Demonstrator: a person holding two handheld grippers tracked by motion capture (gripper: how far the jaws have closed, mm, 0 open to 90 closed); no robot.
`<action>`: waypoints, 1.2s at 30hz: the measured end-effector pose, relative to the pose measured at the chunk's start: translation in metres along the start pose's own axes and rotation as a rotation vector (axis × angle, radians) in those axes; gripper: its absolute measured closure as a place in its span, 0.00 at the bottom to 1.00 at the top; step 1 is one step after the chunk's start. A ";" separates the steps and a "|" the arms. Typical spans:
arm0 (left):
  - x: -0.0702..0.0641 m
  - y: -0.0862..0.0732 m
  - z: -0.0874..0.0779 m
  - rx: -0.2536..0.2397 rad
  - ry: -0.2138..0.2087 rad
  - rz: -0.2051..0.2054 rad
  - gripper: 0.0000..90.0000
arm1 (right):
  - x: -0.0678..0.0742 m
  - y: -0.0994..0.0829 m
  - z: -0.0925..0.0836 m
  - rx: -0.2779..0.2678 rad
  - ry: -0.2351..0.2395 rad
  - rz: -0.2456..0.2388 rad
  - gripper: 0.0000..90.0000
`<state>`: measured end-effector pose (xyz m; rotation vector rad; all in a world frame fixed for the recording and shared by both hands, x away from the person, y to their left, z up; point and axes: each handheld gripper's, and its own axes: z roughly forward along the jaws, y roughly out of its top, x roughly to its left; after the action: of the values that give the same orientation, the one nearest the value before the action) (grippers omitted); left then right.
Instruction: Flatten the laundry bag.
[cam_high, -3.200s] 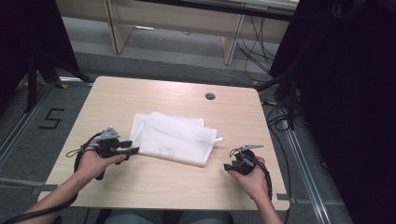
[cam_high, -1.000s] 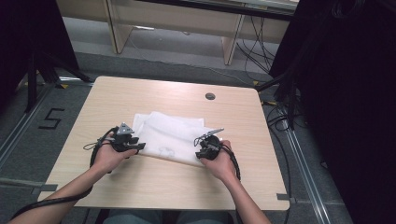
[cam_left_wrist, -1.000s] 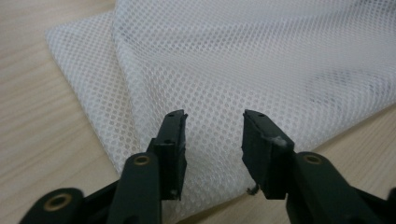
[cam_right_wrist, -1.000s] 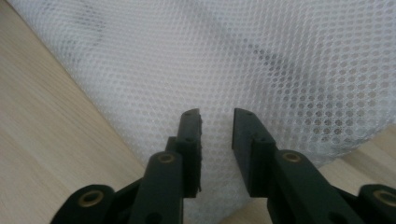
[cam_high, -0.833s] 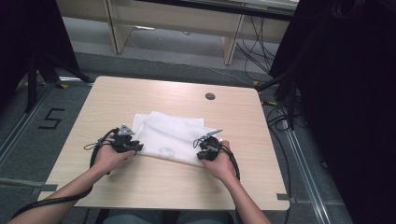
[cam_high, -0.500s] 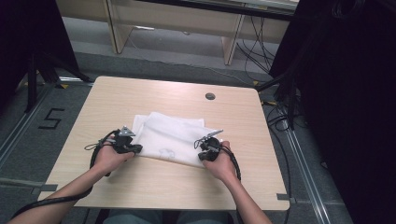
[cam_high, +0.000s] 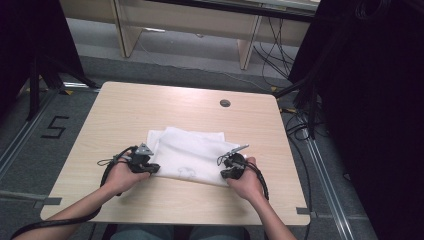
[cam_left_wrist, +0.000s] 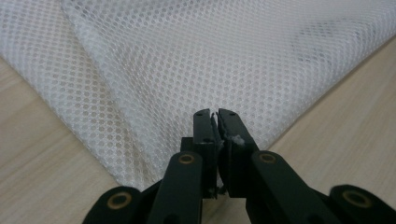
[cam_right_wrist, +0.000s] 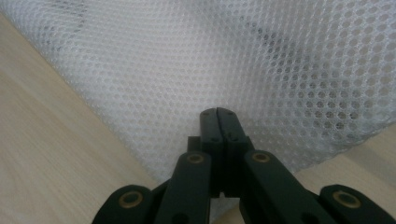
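The near edge of the white mesh bag (cam_high: 192, 155), running left to right at frame centre, is clamped by the closed left tool (cam_high: 154, 168) and right tool (cam_high: 222, 172) at its corners.

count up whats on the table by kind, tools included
white mesh cloth: 1
handheld tools: 2, the left tool and the right tool, each clamped on the near edge of the cloth
round hole in the table: 1
total: 4
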<state>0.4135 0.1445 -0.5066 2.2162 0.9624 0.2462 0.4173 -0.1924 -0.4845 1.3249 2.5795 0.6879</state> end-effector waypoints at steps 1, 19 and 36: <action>-0.002 0.000 0.000 -0.001 0.001 -0.006 0.95 | 0.000 -0.001 -0.001 0.006 -0.003 0.010 1.00; -0.005 0.001 -0.002 -0.013 -0.013 -0.019 0.86 | 0.002 0.009 -0.011 -0.035 -0.013 0.004 0.97; -0.019 0.008 -0.001 -0.132 -0.039 0.082 0.78 | -0.022 0.085 0.008 -0.090 -0.107 0.014 0.88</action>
<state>0.4040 0.1282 -0.4988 2.1337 0.8115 0.2941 0.4946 -0.1648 -0.4532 1.3155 2.4280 0.7066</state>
